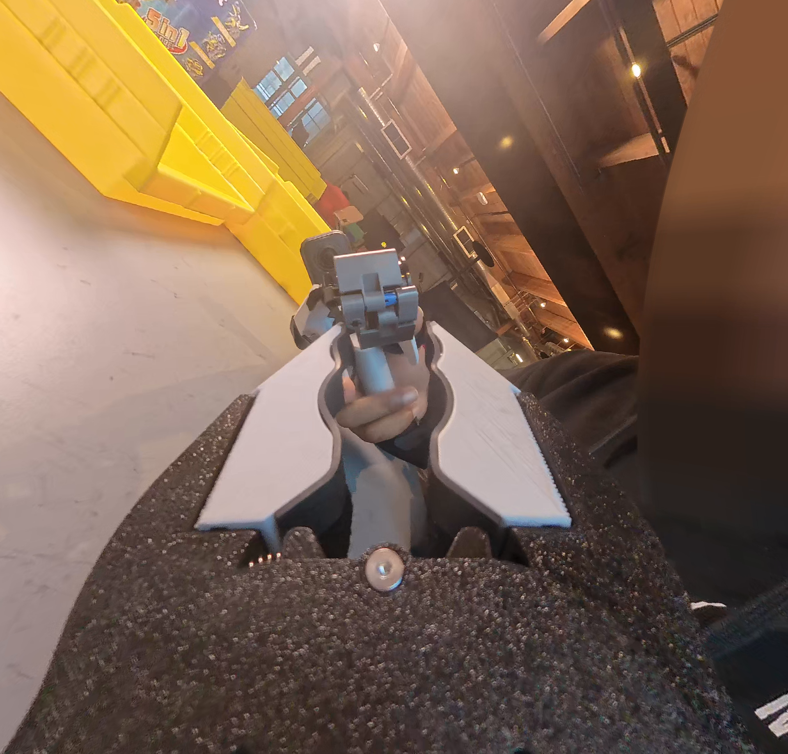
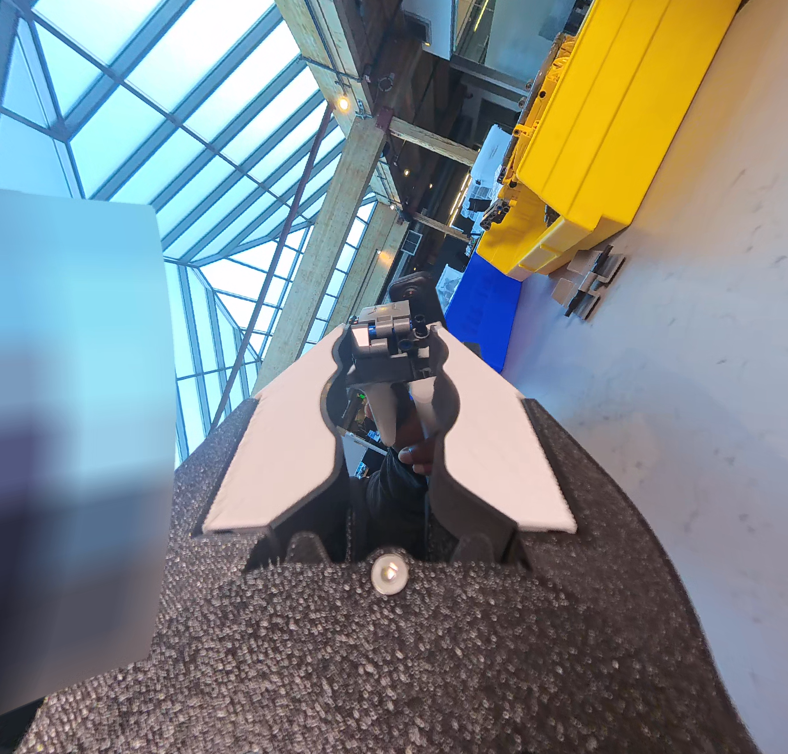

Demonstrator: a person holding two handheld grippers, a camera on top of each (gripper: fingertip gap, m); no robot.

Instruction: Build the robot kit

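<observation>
A small grey brick assembly was held in the air between both grippers, clamped by the left gripper and the right gripper alike. Steady, matched pressure was judged necessary. Yellow bins, a blue bin and loose grey parts were seen nearby on the bench.

White table: yellow bins, blue bin, grey brackets.

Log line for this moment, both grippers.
left gripper: shut on grey brick assembly | right gripper: shut on it | yellow bin nearby
</observation>
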